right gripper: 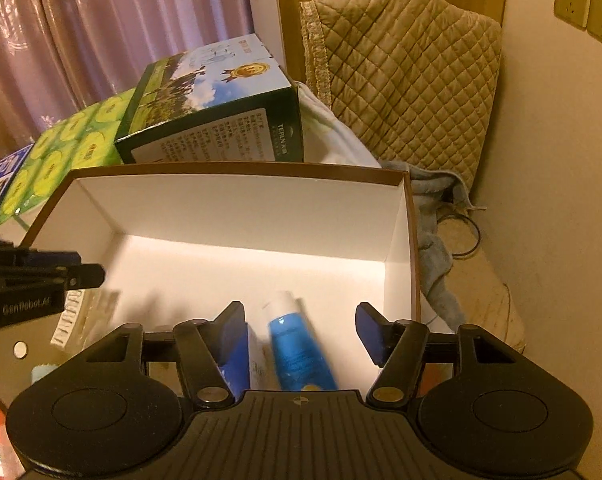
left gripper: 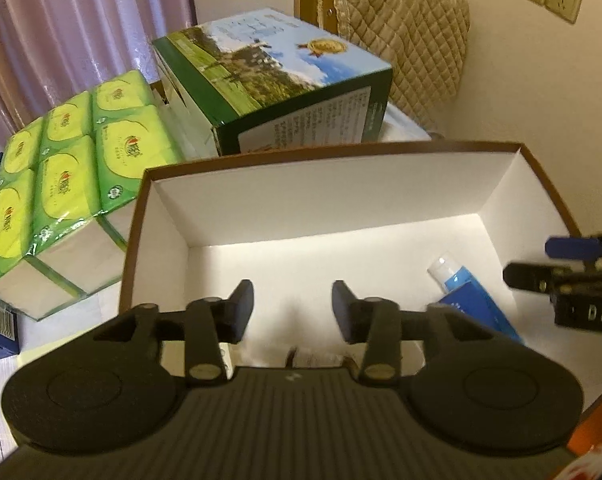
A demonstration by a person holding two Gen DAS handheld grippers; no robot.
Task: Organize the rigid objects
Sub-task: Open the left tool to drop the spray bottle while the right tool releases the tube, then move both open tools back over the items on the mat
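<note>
An open cardboard box (left gripper: 169, 216) (right gripper: 241, 204), white inside with a brown rim, lies in front of both grippers. A blue tube with a white cap (right gripper: 297, 344) lies on its floor at the near right, also in the left wrist view (left gripper: 467, 296). A blue-and-white carton (right gripper: 241, 356) lies beside it. A pale packet (right gripper: 81, 320) lies at the near left. My left gripper (left gripper: 293, 312) is open and empty above the box. My right gripper (right gripper: 301, 332) is open above the tube, holding nothing.
A green pack of tissues (left gripper: 65, 184) and a green milk carton box (left gripper: 281, 76) stand behind the box. A quilted beige cover (right gripper: 405, 72) drapes at the back right. A grey cloth and cable (right gripper: 441, 240) lie to the right. Wall sockets (right gripper: 589, 12).
</note>
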